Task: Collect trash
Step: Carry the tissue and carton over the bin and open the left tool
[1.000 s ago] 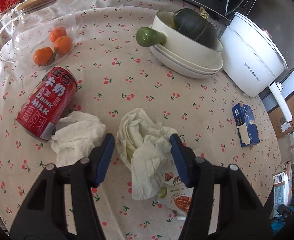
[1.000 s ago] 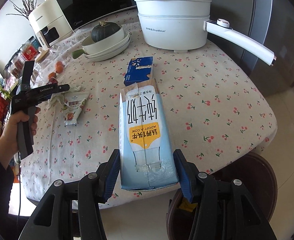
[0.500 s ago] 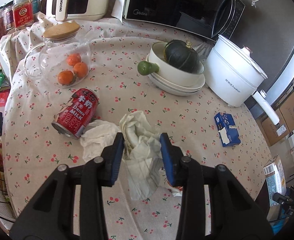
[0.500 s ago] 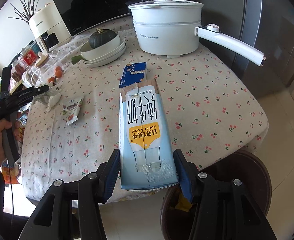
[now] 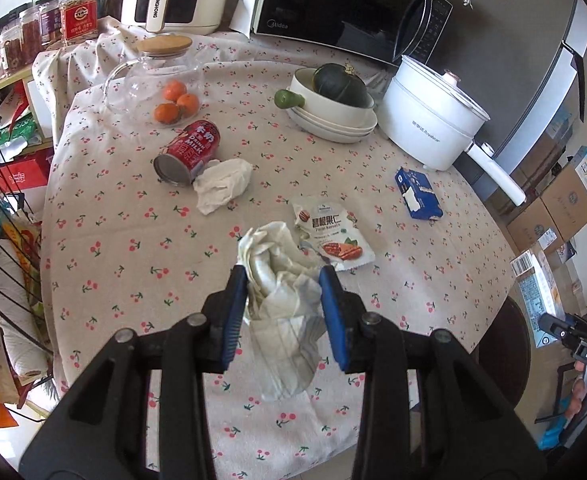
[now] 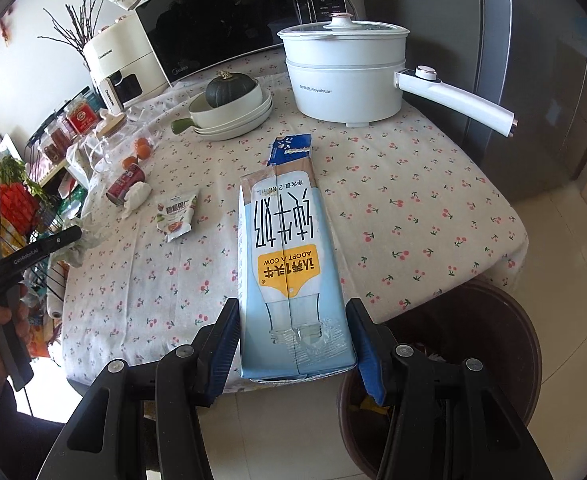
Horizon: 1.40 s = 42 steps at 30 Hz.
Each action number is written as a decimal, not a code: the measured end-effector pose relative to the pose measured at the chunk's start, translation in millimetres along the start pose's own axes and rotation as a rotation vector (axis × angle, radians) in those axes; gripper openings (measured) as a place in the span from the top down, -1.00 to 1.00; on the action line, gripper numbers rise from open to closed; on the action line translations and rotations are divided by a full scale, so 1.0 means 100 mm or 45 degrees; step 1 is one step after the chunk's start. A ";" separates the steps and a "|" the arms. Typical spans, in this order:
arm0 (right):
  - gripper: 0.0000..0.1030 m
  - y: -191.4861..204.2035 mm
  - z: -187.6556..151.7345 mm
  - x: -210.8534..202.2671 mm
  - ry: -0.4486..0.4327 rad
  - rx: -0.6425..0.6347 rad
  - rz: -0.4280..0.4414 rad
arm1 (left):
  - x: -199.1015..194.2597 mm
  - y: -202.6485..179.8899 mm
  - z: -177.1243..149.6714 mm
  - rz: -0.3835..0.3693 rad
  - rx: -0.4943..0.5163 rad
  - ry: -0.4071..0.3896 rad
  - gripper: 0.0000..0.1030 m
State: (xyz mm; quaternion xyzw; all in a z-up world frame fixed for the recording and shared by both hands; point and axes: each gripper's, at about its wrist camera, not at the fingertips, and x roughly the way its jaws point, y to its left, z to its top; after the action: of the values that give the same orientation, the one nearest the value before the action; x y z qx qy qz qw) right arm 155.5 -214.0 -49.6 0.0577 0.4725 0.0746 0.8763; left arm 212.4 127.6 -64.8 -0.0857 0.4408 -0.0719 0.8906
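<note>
While the left gripper point(image 5: 283, 312) clamps crumpled tissue point(image 5: 281, 280) and the right gripper point(image 6: 295, 344) a milk carton point(image 6: 289, 272), both likely need carrying over the bin point(image 6: 473, 344) for release.

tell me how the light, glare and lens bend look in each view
Left wrist view: strong fisheye with black corners, daylight on the tablecloth, sharp print on the red can. Right wrist view: same bend, reflections on the microwave door, window glare washing out the upper left, crisp milk carton.
</note>
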 end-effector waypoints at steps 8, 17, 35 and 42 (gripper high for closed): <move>-0.05 -0.28 -0.27 -0.16 0.011 0.042 -0.053 | -0.07 -0.33 -0.22 -0.070 0.063 0.020 0.25; -0.06 -0.91 -0.60 -0.23 0.029 0.185 -0.116 | 0.13 -1.16 -0.40 -0.228 0.192 0.061 0.25; -0.06 -1.85 -1.23 -0.24 0.124 0.369 -0.227 | 0.65 -2.78 -1.06 -0.457 0.563 0.207 0.24; -0.06 -1.99 -1.30 -0.21 0.152 0.400 -0.228 | 0.78 -3.01 -1.23 -0.490 0.681 0.209 0.10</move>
State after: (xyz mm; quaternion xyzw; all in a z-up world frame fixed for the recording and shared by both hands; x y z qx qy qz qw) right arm 50.6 -409.5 -137.8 0.1471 0.5327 -0.0751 0.8300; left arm 145.6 -192.8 -133.8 0.0754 0.4521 -0.3586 0.8132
